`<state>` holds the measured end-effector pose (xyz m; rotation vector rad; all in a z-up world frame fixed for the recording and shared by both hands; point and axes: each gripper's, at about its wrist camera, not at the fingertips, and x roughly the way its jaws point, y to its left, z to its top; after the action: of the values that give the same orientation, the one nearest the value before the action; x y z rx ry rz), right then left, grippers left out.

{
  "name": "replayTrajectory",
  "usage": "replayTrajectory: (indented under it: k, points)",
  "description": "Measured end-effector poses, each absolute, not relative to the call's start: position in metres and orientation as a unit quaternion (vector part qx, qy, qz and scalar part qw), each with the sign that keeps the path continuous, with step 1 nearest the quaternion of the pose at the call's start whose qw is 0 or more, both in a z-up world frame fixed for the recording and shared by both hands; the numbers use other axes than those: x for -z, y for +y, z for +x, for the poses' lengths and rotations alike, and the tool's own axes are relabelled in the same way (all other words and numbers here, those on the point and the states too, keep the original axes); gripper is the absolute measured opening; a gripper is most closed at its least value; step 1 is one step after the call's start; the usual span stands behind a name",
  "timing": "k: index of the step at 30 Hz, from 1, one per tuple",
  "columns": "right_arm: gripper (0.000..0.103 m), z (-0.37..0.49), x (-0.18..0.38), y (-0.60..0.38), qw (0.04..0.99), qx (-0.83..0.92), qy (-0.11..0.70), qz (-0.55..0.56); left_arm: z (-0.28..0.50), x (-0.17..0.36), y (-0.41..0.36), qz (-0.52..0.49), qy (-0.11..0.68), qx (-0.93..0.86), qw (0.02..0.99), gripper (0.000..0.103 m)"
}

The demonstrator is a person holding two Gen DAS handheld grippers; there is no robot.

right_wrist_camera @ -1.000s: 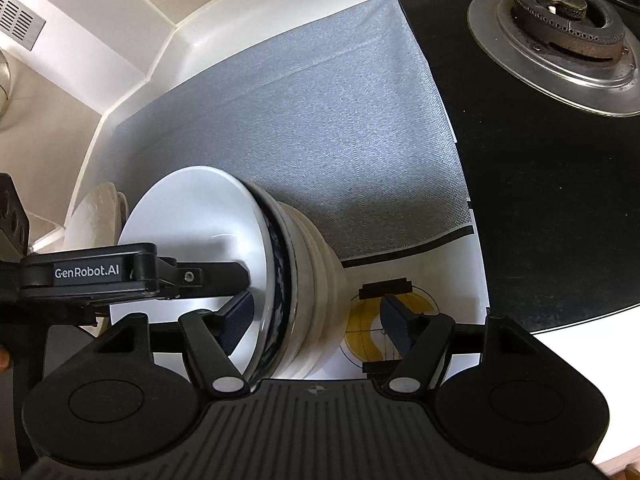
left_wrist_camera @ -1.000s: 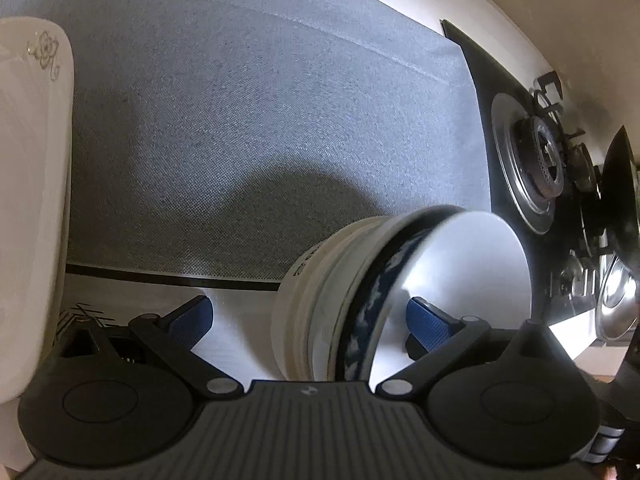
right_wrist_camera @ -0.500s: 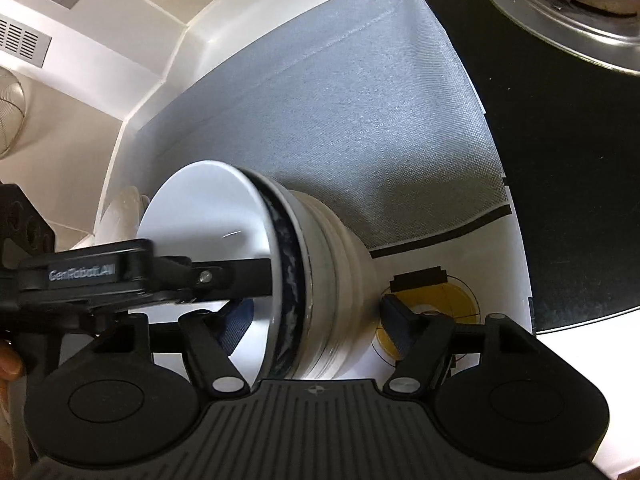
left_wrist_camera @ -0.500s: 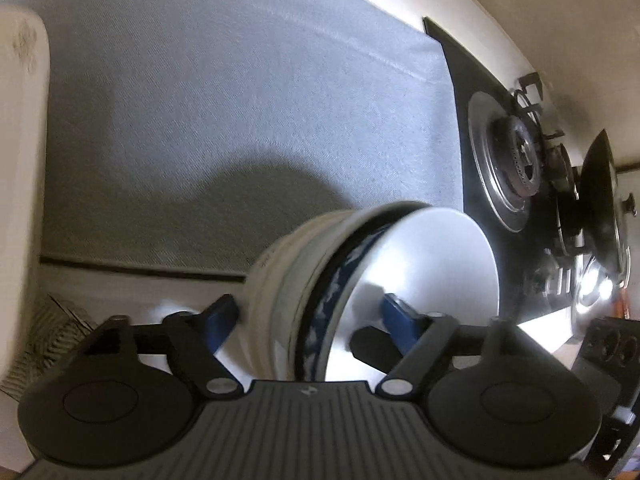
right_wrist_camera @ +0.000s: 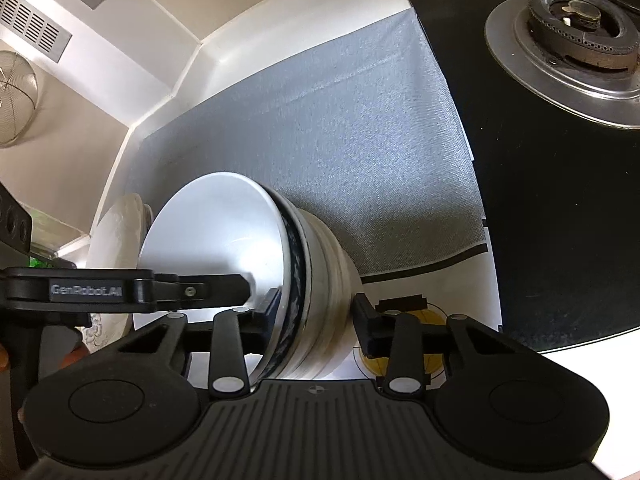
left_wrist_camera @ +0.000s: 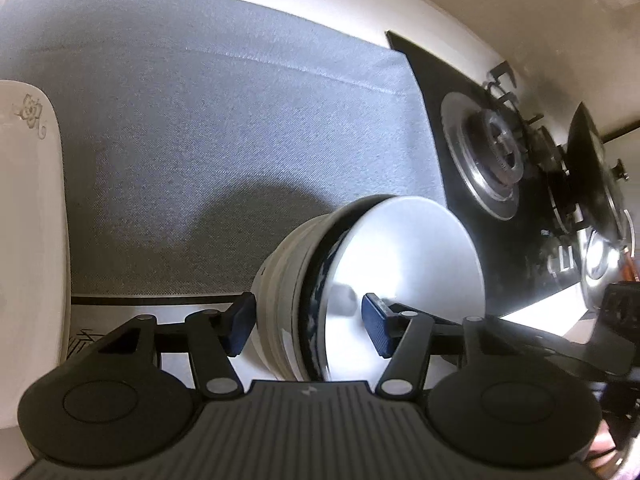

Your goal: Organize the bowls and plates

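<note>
A nested stack of white bowls (left_wrist_camera: 288, 280), one with a dark blue pattern, rests at the front edge of the grey mat (left_wrist_camera: 240, 140). My left gripper (left_wrist_camera: 308, 330) straddles its wall, one pad against the outside and one inside the top bowl. Its jaws are closing, and the inner pad still looks clear of the wall. My right gripper (right_wrist_camera: 316, 314) straddles the stack (right_wrist_camera: 320, 272) from the opposite side. Its jaws are closing too, and both pads touch the bowls. The left gripper's finger (right_wrist_camera: 216, 292) reaches into the top bowl. White flowered plates (left_wrist_camera: 28, 208) (right_wrist_camera: 116, 232) stand to the left.
A black gas hob (right_wrist_camera: 560, 200) with a steel burner (right_wrist_camera: 572, 24) borders the mat on the right. A dark pan (left_wrist_camera: 592, 176) sits on its far burner. A yellow floor marker (right_wrist_camera: 434, 314) lies under the right finger. A wire strainer (right_wrist_camera: 16, 100) hangs on the left wall.
Both grippers' jaws have narrowed around the bowl stack's wall, the right one sharply in the last half second. The left gripper's finger now sits deeper inside the top bowl.
</note>
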<state>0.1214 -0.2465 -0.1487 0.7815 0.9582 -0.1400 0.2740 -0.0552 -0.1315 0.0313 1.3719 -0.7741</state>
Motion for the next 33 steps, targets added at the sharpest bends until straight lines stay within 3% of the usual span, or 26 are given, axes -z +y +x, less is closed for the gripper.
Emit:
replayTrajectory:
  k: [11,17,19,25,31,33]
  points:
    - [0.038,0.118,0.148,-0.251,0.811,0.069,0.449,0.37,0.277,0.13,-0.053,0.005,0.608,0.357,0.709,0.063]
    - [0.042,0.121,0.147,-0.247,0.811,0.076,0.451,0.365,0.281,0.136,-0.053,-0.002,0.609,0.358,0.708,0.063]
    - [0.047,0.122,0.149,-0.246,0.808,0.075,0.45,0.373,0.284,0.143,-0.053,-0.01,0.616,0.352,0.705,0.064]
    - [0.06,0.125,0.155,-0.245,0.808,0.07,0.452,0.372,0.29,0.158,-0.057,-0.024,0.621,0.339,0.707,0.089]
    - [0.077,0.123,0.17,-0.253,0.788,0.051,0.448,0.42,0.286,0.16,-0.066,-0.015,0.606,0.363,0.708,0.101]
    - [0.077,0.124,0.17,-0.252,0.793,0.043,0.449,0.41,0.28,0.161,-0.073,-0.003,0.597,0.378,0.707,0.099]
